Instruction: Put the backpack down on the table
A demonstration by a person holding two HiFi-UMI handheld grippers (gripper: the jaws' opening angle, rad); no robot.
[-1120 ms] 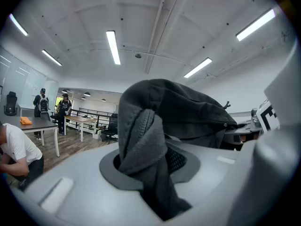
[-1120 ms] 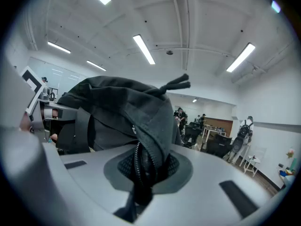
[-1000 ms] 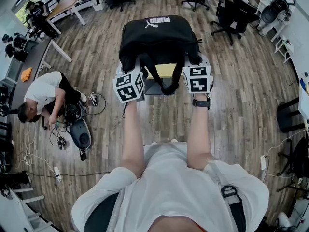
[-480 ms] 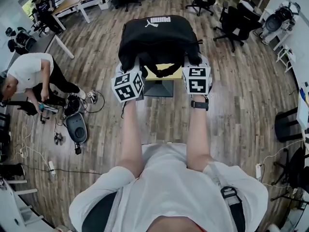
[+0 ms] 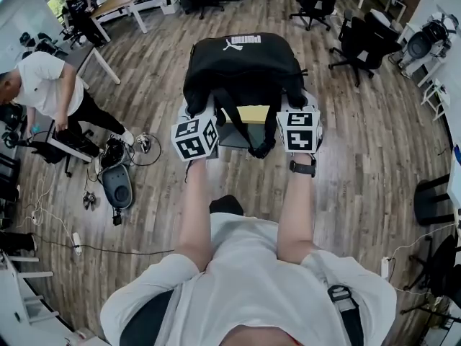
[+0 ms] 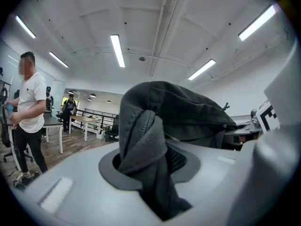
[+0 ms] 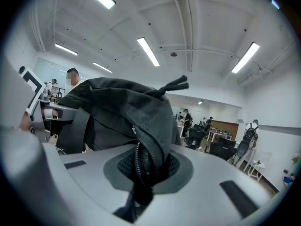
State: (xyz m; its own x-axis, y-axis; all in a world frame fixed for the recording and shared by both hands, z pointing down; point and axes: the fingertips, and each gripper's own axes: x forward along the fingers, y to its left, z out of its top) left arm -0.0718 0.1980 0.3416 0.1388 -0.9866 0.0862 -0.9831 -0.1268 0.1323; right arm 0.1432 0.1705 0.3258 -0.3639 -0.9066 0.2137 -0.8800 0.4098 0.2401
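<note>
Backpack (image 5: 241,63), gripped by left tool (image 6: 149,173), right tool (image 7: 143,173)

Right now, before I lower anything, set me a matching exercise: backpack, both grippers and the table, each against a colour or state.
Things:
1. backpack
2. left gripper
3. right gripper
4. table

Colours or states:
A. jaws shut on a zipper edge of the backpack
B. yellow top, showing just below the backpack in the head view
C. black, with a white logo on top
D. jaws shut on a thick fold of the backpack's fabric

Pairs: 1-C, 2-D, 3-A, 4-B.
</note>
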